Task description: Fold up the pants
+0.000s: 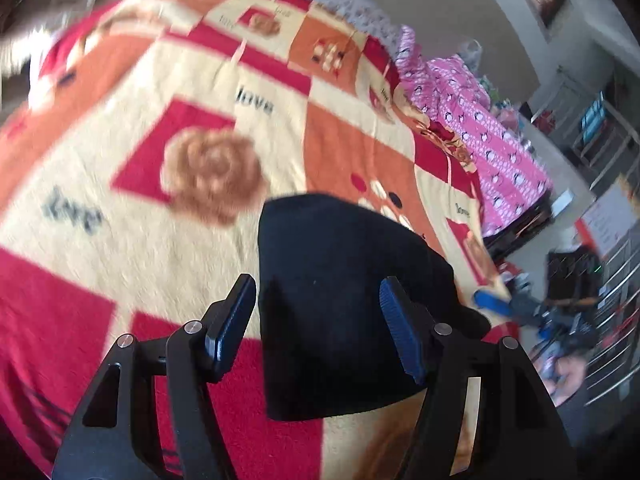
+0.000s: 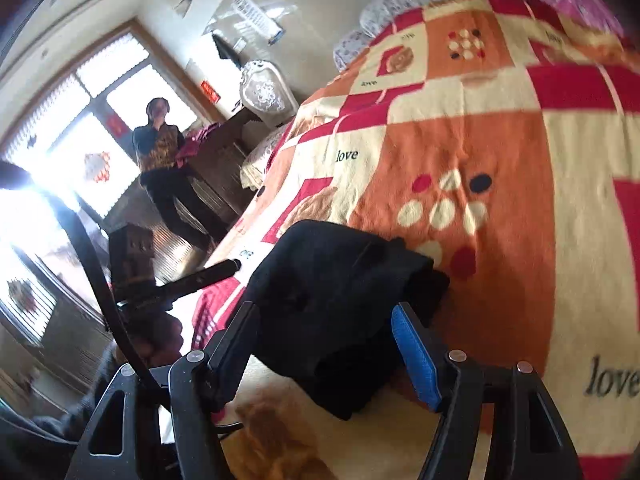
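The black pants (image 1: 344,304) lie folded into a compact bundle on the red, orange and cream patterned blanket (image 1: 160,184). My left gripper (image 1: 318,320) is open above them, its fingers apart over the bundle, holding nothing. In the right wrist view the same black bundle (image 2: 340,304) lies near the bed's edge on the blanket (image 2: 500,152). My right gripper (image 2: 326,344) is open above it and holds nothing. The right gripper also shows in the left wrist view (image 1: 516,308), to the right of the pants.
A pink patterned quilt (image 1: 472,120) lies along the bed's far side. Shelves and clutter (image 1: 592,280) stand beyond the bed. A person (image 2: 164,160) stands by a dark cabinet near the window. A black tripod-like stand (image 2: 132,272) is beside the bed.
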{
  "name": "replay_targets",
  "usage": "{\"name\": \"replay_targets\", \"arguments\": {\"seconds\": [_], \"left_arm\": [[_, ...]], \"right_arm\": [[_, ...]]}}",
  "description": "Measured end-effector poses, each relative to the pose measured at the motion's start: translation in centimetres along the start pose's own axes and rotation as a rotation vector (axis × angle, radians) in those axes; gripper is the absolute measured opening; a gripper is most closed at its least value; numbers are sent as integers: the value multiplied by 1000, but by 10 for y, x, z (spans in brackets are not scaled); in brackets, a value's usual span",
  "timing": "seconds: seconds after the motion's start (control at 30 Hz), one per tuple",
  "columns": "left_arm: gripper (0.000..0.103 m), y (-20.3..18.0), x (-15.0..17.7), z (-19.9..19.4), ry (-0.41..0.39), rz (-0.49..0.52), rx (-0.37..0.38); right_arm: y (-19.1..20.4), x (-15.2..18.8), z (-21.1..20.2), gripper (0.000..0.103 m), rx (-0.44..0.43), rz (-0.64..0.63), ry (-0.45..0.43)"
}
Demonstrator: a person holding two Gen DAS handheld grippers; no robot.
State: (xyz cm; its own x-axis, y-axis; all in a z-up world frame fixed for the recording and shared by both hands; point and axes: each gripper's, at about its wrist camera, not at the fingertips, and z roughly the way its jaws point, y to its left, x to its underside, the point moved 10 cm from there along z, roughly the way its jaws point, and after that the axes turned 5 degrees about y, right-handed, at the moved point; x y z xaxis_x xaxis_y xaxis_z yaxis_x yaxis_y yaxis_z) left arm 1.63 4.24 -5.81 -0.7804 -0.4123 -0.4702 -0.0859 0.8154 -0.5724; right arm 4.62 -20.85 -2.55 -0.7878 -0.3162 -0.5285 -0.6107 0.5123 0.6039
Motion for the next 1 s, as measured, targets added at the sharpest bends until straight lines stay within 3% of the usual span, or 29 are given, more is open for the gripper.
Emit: {"name": "replay_targets", "arguments": {"seconds": [0.1,0.13,0.2,0.3,0.37,0.43,0.5,0.6,0.7,0.8,0.9,0.97,1.0], "left_arm": [[71,11,4,25,103,-177,131],[71,12,-1,26,91,-217,180],[71,14,-9,29,96,-240,200],[71,9,-16,35,126,-246,220],[68,7,-17,36,146,-232,210],[38,14,-16,35,137,-234,159],[28,10,-15,29,103,-169,102],[27,-13,-23,24,55,6,-58],[27,-30,-49,30,36,41,-32],[26,-36,-73,57,82,27,15],[27,-37,-86,88,114,45,4],[32,-31,-86,106,104,67,-27],[45,-27,-87,106,51,71,-23]], "right_arm": [[-20,10,15,67,-35,158,43],[-26,14,23,67,-14,182,68],[-37,25,40,67,19,243,134],[-36,20,46,61,-23,239,74],[-39,16,45,55,-29,276,52],[-44,15,42,42,-49,315,43],[-45,17,39,34,-75,312,33],[-31,11,29,27,-41,202,20],[-30,-14,17,27,-10,145,2],[-52,-48,6,27,-18,168,-6],[-82,-74,7,27,-12,201,9],[-104,-82,14,28,-10,216,18],[-114,-81,20,31,-6,212,33]]}}
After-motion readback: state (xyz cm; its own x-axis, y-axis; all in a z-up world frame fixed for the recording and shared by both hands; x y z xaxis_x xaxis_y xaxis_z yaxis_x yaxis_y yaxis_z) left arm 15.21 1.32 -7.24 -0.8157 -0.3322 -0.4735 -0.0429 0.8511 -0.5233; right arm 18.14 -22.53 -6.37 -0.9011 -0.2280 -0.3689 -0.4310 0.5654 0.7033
